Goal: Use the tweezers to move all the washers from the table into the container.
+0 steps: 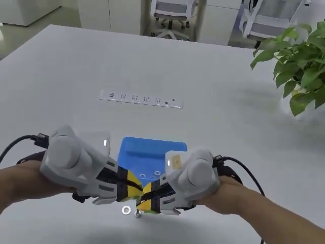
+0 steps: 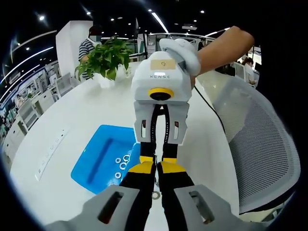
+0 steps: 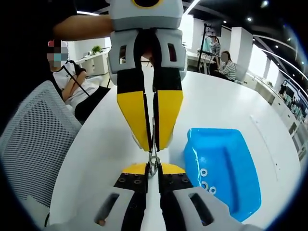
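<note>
Clenched on the tweezers [image 3: 153, 160] with left gripper [image 3: 153, 142] and right gripper [image 2: 156, 156] together, probably for steadiness. Positioned low over a washer [image 1: 126, 210] near the blue container [image 1: 152, 151].

My left gripper [image 1: 136, 189] and right gripper [image 1: 148, 194] block each other at lower centre, a shallow blue plastic tray [image 1: 152, 147] just above; the white tabletop [image 1: 76, 66] at upper left lies open.

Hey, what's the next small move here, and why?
Probably lower the tweezers onto the washer lying on the table close by them and pinch it: it lies outside the blue container, where other washers already sit.
</note>
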The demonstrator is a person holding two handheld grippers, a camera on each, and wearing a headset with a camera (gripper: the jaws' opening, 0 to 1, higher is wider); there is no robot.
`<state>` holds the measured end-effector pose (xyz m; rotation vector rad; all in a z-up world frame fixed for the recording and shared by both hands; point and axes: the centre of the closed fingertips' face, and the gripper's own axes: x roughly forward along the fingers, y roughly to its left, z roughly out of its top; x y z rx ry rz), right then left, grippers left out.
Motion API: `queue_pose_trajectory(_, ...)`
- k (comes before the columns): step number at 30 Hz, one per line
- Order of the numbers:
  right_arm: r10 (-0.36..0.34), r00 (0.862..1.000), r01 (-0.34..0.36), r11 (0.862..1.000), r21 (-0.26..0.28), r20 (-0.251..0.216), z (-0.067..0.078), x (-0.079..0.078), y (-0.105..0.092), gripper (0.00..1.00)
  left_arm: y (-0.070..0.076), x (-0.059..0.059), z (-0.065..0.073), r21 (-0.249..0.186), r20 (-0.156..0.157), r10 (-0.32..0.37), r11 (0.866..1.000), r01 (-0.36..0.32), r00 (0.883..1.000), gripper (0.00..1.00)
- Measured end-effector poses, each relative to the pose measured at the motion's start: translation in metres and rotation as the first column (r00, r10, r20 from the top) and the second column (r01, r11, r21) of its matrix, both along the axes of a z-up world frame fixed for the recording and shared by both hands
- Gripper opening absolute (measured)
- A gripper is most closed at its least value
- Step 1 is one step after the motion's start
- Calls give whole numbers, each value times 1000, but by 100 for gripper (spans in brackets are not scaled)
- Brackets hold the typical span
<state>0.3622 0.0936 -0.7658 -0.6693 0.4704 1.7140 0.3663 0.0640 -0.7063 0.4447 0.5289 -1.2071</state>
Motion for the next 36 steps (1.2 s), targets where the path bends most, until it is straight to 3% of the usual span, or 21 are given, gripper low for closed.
queue_pose_trajectory(8,0,1000,0,1000,6,4,6,-1,0,9,4,-1,6,-18,-8,24,1000,-24,1000,19)
queue_pose_trajectory(16,-2,1000,2,1000,14,18,17,1,-2,9,15,-3,12,-65,-45,81,994,-84,996,34)
queue_pose_trajectory(26,-4,1000,4,1000,23,26,34,2,-5,9,31,-7,15,-117,-84,186,974,-195,979,63)
queue_pose_trajectory(36,-19,999,18,999,30,36,52,12,-11,9,39,-11,20,-160,-98,268,946,-281,959,81)
